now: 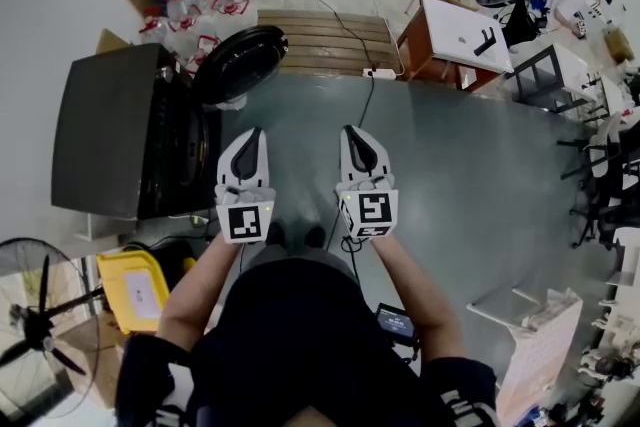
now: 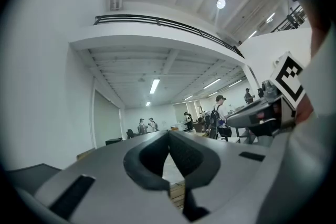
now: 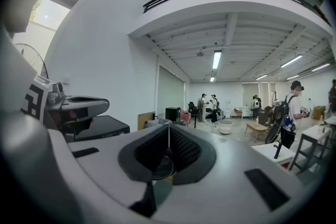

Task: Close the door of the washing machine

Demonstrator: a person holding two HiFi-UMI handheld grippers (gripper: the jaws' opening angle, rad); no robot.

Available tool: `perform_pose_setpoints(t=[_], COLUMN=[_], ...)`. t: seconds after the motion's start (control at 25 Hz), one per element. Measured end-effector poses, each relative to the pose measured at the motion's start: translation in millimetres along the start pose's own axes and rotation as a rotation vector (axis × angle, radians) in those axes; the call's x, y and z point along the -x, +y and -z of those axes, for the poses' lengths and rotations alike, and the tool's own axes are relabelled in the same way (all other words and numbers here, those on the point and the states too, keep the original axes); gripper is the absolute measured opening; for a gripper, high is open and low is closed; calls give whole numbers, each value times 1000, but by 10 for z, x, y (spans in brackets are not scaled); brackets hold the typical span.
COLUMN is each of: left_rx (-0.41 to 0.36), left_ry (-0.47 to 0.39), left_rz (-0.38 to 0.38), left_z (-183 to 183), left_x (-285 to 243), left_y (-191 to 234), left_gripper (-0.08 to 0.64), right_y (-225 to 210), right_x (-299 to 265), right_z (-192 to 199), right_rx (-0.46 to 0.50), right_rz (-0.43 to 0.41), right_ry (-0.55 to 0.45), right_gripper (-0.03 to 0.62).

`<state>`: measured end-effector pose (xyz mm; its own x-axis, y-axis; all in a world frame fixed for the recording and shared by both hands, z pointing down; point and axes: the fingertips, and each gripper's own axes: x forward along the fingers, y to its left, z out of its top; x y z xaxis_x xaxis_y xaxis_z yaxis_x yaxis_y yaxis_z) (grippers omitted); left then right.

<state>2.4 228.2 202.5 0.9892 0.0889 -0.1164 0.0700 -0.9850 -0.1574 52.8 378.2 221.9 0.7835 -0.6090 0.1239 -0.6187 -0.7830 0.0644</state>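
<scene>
1. The washing machine [image 1: 110,130] stands at the left. Its round door [image 1: 240,63] is swung open (dark and glossy), well apart from both grippers.
2. The left gripper [image 1: 250,135] and right gripper [image 1: 357,133] have their fingers pressed together, holding nothing. Such narrow tips could slip off the curved door during a push.
3. A hard shove might bounce the door back off its latch.

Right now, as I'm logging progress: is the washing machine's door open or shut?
Open. In the head view, the round dark door stands swung away from the front of the washing machine, not seated against it.
</scene>
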Motion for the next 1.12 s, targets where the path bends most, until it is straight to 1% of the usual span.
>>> perform_pose_setpoints(t=[0.04, 0.12, 0.24, 0.28, 0.44, 0.6, 0.72, 0.8, 0.96, 1.0, 1.04, 1.08, 1.12], left_rx=[1, -2, -6, -7, -24, -19, -18, 1, 11, -8, -57, -123, -159], left_ry=[3, 13, 29, 32, 40, 61, 66, 59, 70, 88, 122, 163, 191], left_rz=[-9, -25, -48, -56, -79, -96, -115, -140, -165, -159, -141, -114, -99], left_z=[3, 13, 21, 23, 56, 111, 175, 228, 370, 423, 492, 565, 625], left_x=[-15, -48, -96, -106, -168, -289, -466, -629, -1021, -1117, -1201, -1278, -1351], left_y=[-14, -57, -123, -140, -148, -107, 38, 208, 617, 720, 813, 897, 981], left_gripper=[25, 25, 25, 25, 25, 25, 25, 25, 25, 25, 25, 25, 25], right_y=[-31, -105, -227, -260, -323, -373, -397, -387, -374, -371, -366, -357, -345], right_x=[-9, -25, -67, -87, -281, -551, -891, -1194, -1962, -2173, -2378, -2577, -2765], right_z=[22, 61, 109, 130, 244, 321, 372, 403, 477, 509, 557, 613, 668], right_rx=[-4, -15, -19, -19, 24, 52, 73, 87, 111, 119, 125, 131, 138], right_rz=[-11, -34, -76, -97, -179, -220, -251, -277, -321, -330, -340, -351, -364], right_ry=[4, 13, 16, 16, 42, 57, 61, 63, 83, 93, 104, 116, 130], right_gripper=[24, 61, 61, 72, 95, 94, 94, 95, 94, 95, 95, 94, 94])
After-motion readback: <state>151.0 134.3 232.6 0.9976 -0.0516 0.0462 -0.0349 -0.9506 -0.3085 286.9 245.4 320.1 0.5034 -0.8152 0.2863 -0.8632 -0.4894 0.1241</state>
